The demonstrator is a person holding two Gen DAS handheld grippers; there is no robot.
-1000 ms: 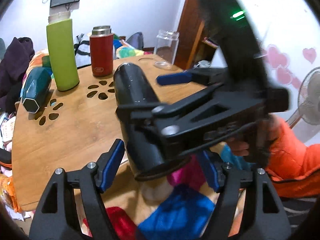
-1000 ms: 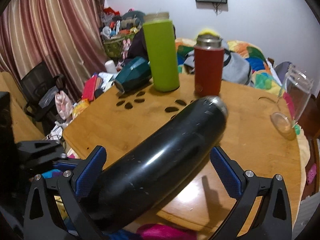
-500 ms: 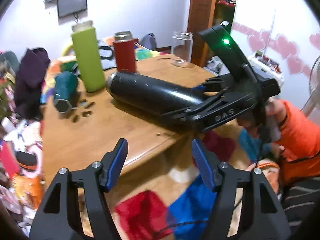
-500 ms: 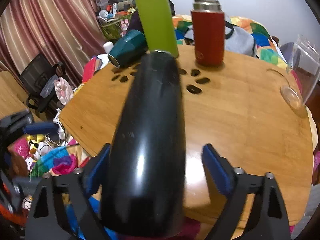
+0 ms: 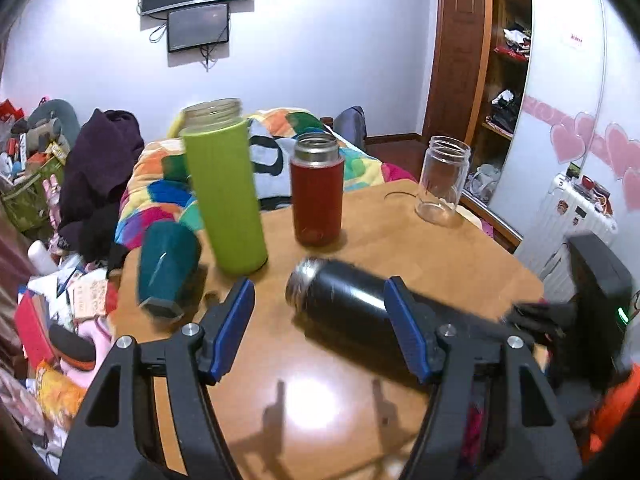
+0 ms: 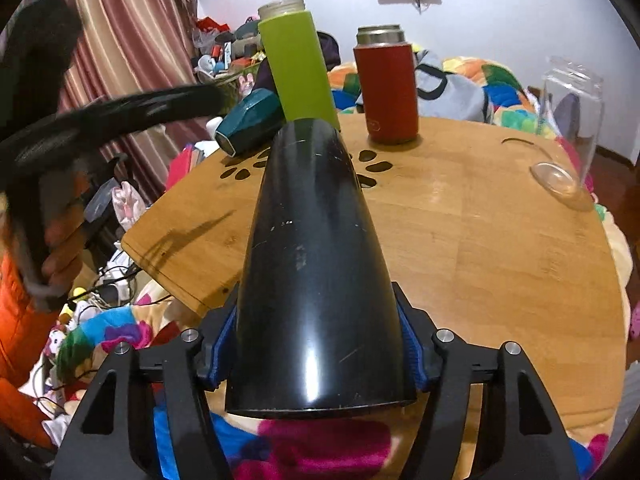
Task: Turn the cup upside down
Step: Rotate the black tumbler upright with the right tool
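The black cup (image 6: 316,280) is a long dark flask. My right gripper (image 6: 316,356) is shut on its body and holds it roughly level above the wooden table (image 6: 500,260), its far end pointing at the bottles. In the left wrist view the black cup (image 5: 344,292) lies sideways with its metal-rimmed end to the left, and the right gripper (image 5: 532,316) holds its other end. My left gripper (image 5: 320,328) is open and empty, over the table just in front of the cup.
A tall green bottle (image 5: 224,196), a red flask (image 5: 316,192) and a clear glass jar (image 5: 440,180) stand at the table's back. A teal cup (image 5: 166,264) lies on its side at the left edge. Clutter and a colourful quilt surround the table.
My left gripper has let go of the cup, pulled away and swung up over the table. My right gripper has turned the cup so it points away toward the bottles.
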